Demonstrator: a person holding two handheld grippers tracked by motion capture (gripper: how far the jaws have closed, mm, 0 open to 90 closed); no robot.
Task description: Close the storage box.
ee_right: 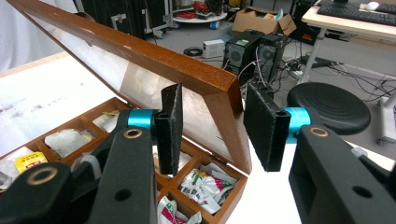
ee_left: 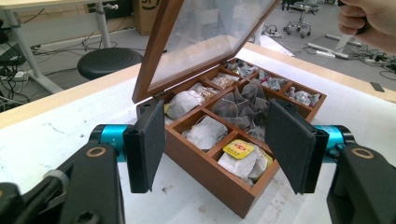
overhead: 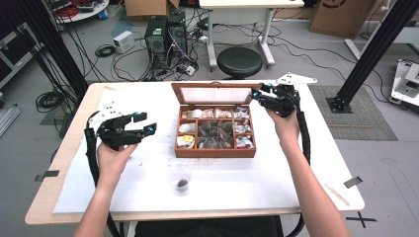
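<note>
One wooden tea box (overhead: 215,150) with nine compartments, lid (ee_right: 140,51) raised; one plastic cup (overhead: 181,179) near the front edge. Left gripper (overhead: 143,123) spread wide over bare table (overhead: 276,182); right gripper (ee_right: 210,126) jaws apart, straddling the lid's corner.

Raised lid (overhead: 216,94) perhaps blocking rear access

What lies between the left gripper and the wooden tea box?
Nothing: in the high view, bare white table separates the left gripper from the wooden tea box.
</note>
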